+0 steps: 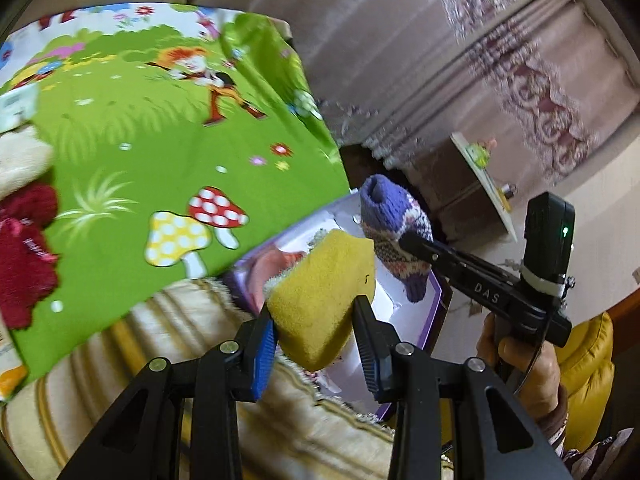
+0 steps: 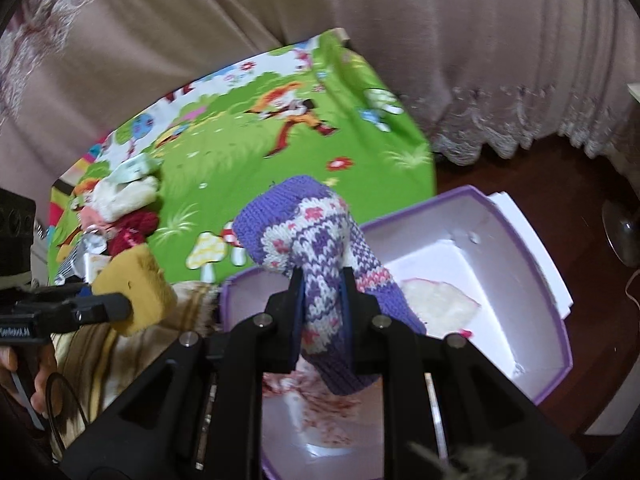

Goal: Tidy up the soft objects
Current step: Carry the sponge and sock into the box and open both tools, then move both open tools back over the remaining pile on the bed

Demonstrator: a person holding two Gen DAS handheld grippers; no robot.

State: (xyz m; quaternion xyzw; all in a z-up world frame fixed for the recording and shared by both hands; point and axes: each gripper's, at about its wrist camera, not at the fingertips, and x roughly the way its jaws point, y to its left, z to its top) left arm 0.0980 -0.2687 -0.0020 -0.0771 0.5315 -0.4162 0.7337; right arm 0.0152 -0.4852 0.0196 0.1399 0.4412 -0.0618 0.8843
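Observation:
My left gripper [image 1: 314, 320] is shut on a yellow sponge [image 1: 324, 296], held in the air near the left rim of a purple-edged white box [image 1: 434, 308]. My right gripper [image 2: 322, 292] is shut on a knitted purple, white and pink sock [image 2: 308, 228] that hangs over the box [image 2: 520, 232]. In the left wrist view the sock [image 1: 394, 224] and the right gripper [image 1: 408, 242] appear just right of the sponge. In the right wrist view the sponge [image 2: 136, 292] and the left gripper [image 2: 124, 308] show at the left. A pale cloth [image 2: 436, 304] lies in the box.
A green cartoon play mat [image 1: 160, 128] covers the surface behind, with a cream and red plush toy [image 1: 24, 248] at its left. A beige striped rug [image 1: 208, 380] lies below. Curtains [image 2: 440, 40] hang behind, with dark wooden floor [image 2: 500, 172] beneath. A yellow cushion [image 1: 588, 360] sits at the right.

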